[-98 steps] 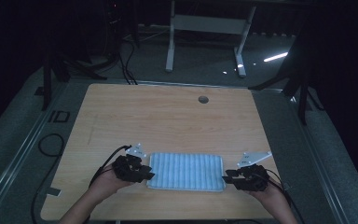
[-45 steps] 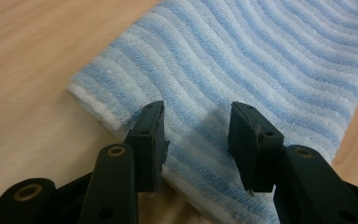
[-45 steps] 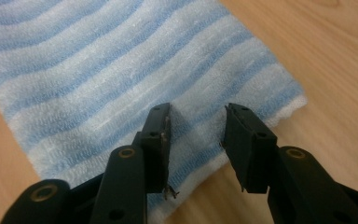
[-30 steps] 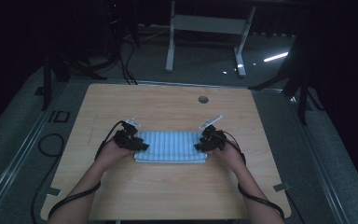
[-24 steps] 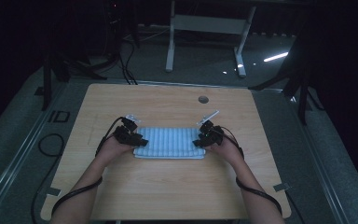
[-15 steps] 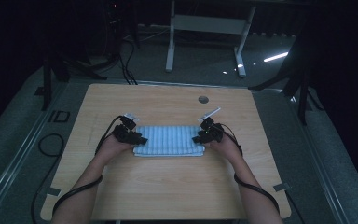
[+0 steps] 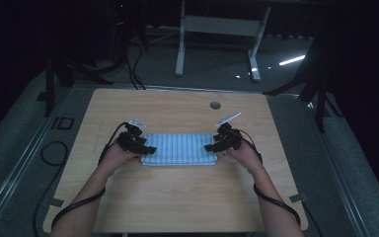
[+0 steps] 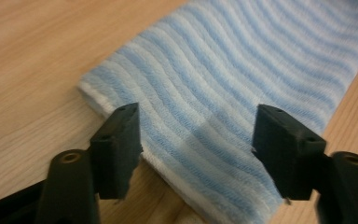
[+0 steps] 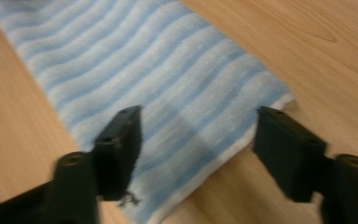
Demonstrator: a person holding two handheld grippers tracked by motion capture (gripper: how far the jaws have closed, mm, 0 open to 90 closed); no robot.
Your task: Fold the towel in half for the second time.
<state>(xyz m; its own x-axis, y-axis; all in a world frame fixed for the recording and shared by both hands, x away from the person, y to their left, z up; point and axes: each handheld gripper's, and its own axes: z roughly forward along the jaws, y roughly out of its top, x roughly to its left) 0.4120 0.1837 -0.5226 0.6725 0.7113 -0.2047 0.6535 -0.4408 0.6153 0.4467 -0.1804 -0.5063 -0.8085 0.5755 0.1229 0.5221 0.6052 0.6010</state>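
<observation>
High view, table (image 7: 177, 197): light wood top, a person's forearms come in from the near edge, small round hole (image 7: 215, 105) near the far edge. Floor around it is dark, with a grey frame standing past the far side.
Towel (image 7: 178, 148): blue and white striped, lying flat in the middle of the table, a bit toward the near half. Looks folded into a long narrow strip, edges lined up pretty neatly, layered white edge along the near side.
Left gripper (image 7: 143, 147): sits at the towel's left short end. In the left gripper view the jaws are spread wide and have just been opening, towel corner (image 8: 102, 95) lies under and between them but the pads aren't pressing on it.
Right gripper (image 7: 213, 146): same deal at the right short end, jaws have just been opening and are spread apart, cloth below them, nothing pinched. That view is a bit blurry.
Progress: I'd say the fold is laid down and both ends are let go, so this fold is basically done.
Left to do: probably back the grippers off, then maybe one more fold end to end to make it compact. Can't tell how many layers there are already.
</observation>
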